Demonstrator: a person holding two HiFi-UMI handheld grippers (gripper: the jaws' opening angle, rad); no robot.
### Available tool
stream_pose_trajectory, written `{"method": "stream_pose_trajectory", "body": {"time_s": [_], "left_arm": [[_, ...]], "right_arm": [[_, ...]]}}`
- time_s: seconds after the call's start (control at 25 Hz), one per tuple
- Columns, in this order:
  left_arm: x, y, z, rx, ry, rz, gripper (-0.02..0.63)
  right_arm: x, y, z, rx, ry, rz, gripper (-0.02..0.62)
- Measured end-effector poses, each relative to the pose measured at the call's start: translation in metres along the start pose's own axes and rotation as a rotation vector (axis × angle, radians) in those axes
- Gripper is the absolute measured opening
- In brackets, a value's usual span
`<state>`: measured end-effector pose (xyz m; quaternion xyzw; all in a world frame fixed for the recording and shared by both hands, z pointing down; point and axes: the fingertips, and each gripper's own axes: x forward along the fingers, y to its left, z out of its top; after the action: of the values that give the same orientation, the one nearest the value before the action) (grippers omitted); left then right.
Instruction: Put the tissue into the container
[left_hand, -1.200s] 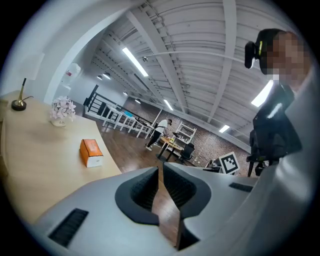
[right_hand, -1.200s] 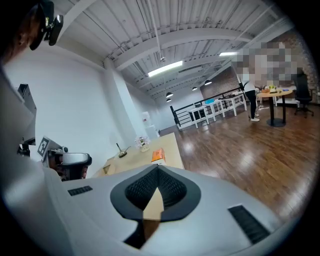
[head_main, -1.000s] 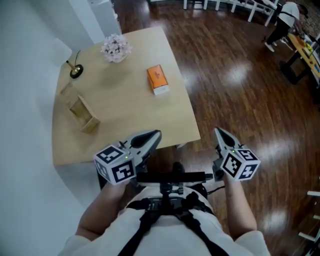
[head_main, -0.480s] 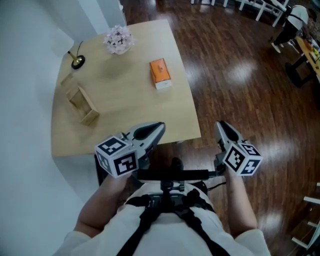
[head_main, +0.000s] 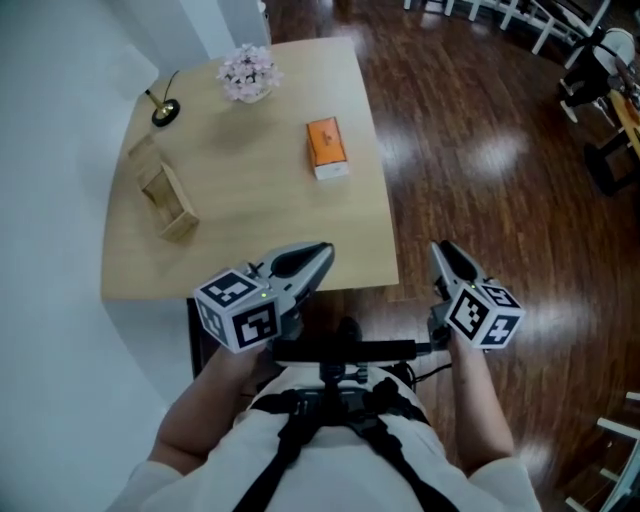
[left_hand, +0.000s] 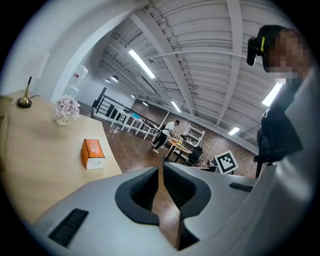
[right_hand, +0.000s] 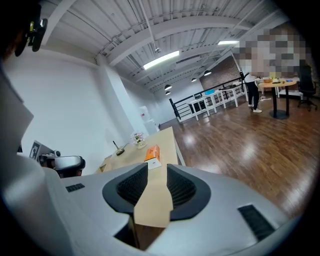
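Over at the far side from me sat the pale wooden table (head_main: 250, 210), pushed against the white wall (head_main: 50, 150) on its left, with dark shiny plank floor (head_main: 480, 150) all around the rest. The orange tissue box (head_main: 327, 148) lay flat near the table's right edge, well apart from the little wooden container (head_main: 165, 200) over by the wall side. A pot of pink flowers (head_main: 247, 73) and a small black dish (head_main: 165, 108) were at the far end. Strip lights (right_hand: 162, 59) ran along the white ceiling. I had my left gripper (head_main: 322, 252) over the near table edge, jaws only a thin slit apart, empty. My right gripper (head_main: 440, 252) hung over the floor, jaws opening, nothing between them.
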<state>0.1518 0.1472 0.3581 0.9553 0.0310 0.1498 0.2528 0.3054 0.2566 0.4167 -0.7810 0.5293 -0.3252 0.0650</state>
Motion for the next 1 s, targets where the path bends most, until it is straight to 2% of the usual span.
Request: {"method": "stream_pose_trajectory", "body": {"time_s": [0.4, 1.0], "left_arm": [[0.019, 0.013, 0.000, -0.028, -0.039, 0.067, 0.020], [0.027, 0.036, 0.007, -0.041, -0.057, 0.166, 0.020]], "right_arm": [[0.028, -0.017, 0.009, -0.016, 0.032, 0.036, 0.123], [0.082, -0.003, 0.023, -0.085, 0.082, 0.130, 0.144]]}}
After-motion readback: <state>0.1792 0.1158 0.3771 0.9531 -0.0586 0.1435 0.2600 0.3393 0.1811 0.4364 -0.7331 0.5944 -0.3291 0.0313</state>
